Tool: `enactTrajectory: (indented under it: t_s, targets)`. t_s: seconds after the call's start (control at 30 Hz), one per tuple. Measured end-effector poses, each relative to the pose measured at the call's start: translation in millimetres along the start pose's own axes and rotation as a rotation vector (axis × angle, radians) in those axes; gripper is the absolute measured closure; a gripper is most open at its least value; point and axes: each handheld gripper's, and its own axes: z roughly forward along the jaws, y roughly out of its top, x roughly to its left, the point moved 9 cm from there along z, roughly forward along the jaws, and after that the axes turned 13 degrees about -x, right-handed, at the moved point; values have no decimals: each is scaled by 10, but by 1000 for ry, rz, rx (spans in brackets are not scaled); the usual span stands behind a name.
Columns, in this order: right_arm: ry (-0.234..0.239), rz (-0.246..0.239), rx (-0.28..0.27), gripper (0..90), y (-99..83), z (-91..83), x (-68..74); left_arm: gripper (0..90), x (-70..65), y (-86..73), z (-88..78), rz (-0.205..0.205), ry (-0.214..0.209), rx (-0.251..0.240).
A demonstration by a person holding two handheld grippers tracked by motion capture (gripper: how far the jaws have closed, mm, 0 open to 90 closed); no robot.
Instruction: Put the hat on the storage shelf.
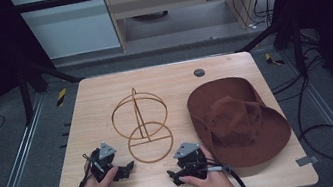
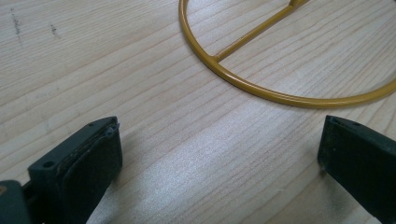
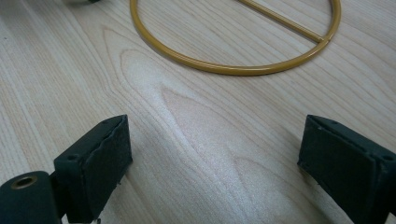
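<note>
At the bottom middle of the high view, the left gripper (image 1: 127,169) and the right gripper (image 1: 173,176) rest low on the table (image 1: 98,91), each with its fingers spread wide and nothing between them. The wire hat stand (image 1: 141,126) sits at the middle of the frame, its round base ring just above the two grippers; in the left gripper view that ring (image 2: 261,88) curves across the upper right, in the right gripper view (image 3: 233,69) across the top. The brown hat (image 1: 239,120) lies at the right of the frame, beside the stand and apart from it. The work looks like setting the hat on the stand — so a good start would be the right gripper taking the brim at its near edge, pinching only the felt, while the left steadies the base ring against the table so the light wire does not slide or tip
</note>
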Motion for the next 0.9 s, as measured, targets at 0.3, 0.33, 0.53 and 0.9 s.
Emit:
enactTrajectory:
  t_s: [0.3,0.33,0.53,0.9]
  targets:
    - [5,-1,2,89,-1,-1,0,0,-3,2,3,-1,2,-1]
    - [5,0,2,86,0,-1,0,0,-3,2,3,-2,0,0]
    - [36,2,-1,92,89,-83,103,0,1,7,11,-1,2,0]
    - [25,-57,-11,115,756,-745,-57,0,-7,-4,-8,-3,8,4]
